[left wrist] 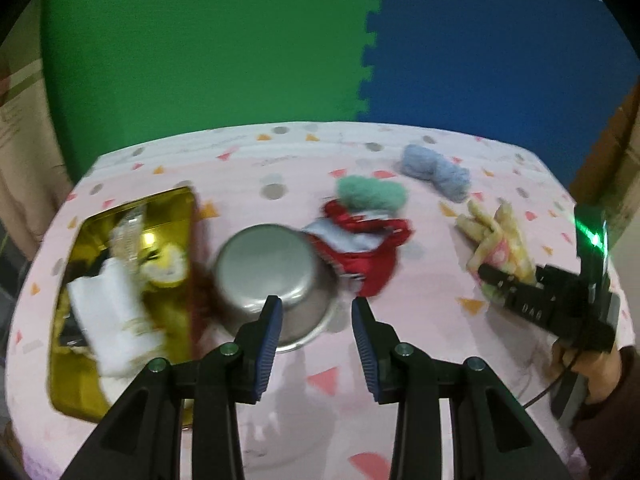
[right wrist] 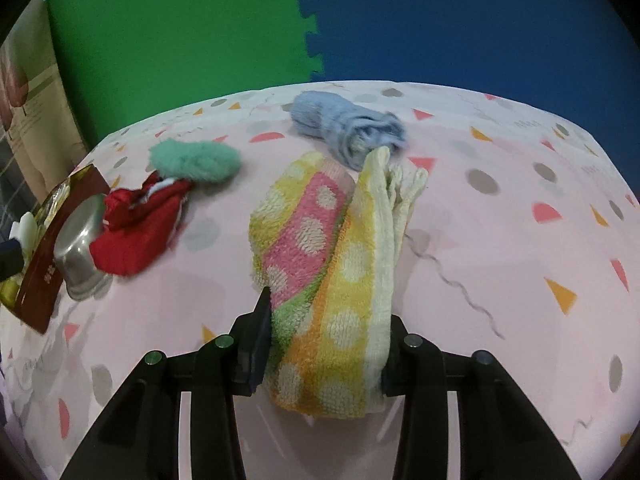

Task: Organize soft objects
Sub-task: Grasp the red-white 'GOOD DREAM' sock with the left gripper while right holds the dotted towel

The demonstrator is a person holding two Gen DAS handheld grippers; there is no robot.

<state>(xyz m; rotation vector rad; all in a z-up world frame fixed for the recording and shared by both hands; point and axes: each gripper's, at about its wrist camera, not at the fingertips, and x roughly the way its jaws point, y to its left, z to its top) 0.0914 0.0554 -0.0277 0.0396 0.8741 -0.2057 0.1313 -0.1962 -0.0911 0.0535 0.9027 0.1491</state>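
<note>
My right gripper (right wrist: 326,304) is shut on a folded yellow, pink and green dotted towel (right wrist: 320,248), which also shows in the left wrist view (left wrist: 496,240). My left gripper (left wrist: 317,308) is open and empty, just in front of an upturned steel bowl (left wrist: 272,272). A red cloth (left wrist: 368,252) lies against the bowl, with a teal fluffy piece (left wrist: 372,192) behind it. A light blue rolled cloth (right wrist: 348,128) lies at the far side of the table.
A gold tin box (left wrist: 80,360) at the left holds white cloth and small items. The table has a pink patterned cover (right wrist: 500,240). Green and blue foam mats stand behind. A loose grey thread (right wrist: 452,280) lies to the right.
</note>
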